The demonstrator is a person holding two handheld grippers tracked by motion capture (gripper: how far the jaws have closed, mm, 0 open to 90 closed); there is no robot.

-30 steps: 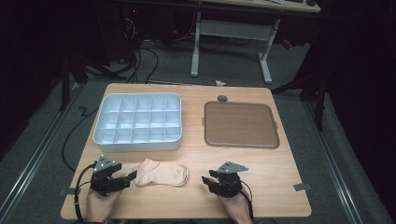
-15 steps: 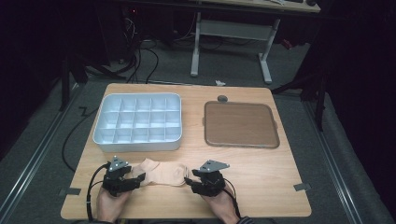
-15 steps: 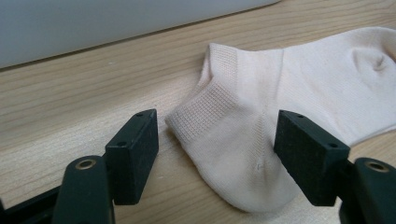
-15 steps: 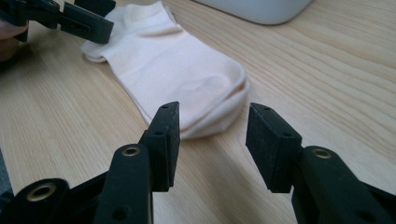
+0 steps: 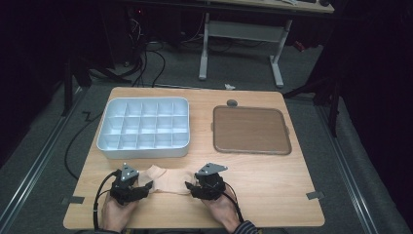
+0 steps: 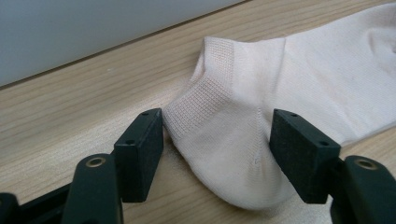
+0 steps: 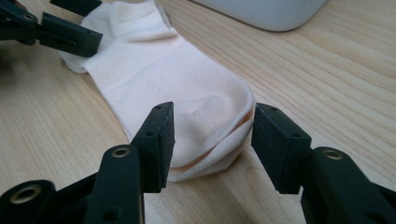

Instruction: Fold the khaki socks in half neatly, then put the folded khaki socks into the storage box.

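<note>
Wooden counter (image 5: pixel 272 195) seen from above, its grain running left to right, standing on a grey carpeted floor (image 5: pixel 44 161). Far left on the counter: a white compartment tray (image 5: pixel 143 152) divided into a grid of small square cells. Far right, well apart from it: a flat brown square tray (image 5: pixel 251 130) with rounded corners and a low rim. Near edge, between the two hands: a pale peach ankle sock (image 5: pixel 168 178) lying flat with its length left to right, just near of the compartment tray. The sock (image 6: pixel 261 116) is a fine knit, lightly creased, with a ribbed band at its cuff and a rounded heel pocket at the left end; the toe end (image 7: pixel 205 126) at the right is rounded, with layers of fabric showing at its edge, so the piece may be two socks stacked, which cannot be told for certain. Left gripper (image 5: pixel 143 189), held in the person's left hand (image 5: pixel 118 214): jaws apart and just closing, straddling the heel end, pads beside the fabric without pinching it. Right gripper (image 5: pixel 190 187), held in the right hand (image 5: pixel 220 210): jaws apart and just opening, straddling the toe end, a gap visible on the right pad's side.
</note>
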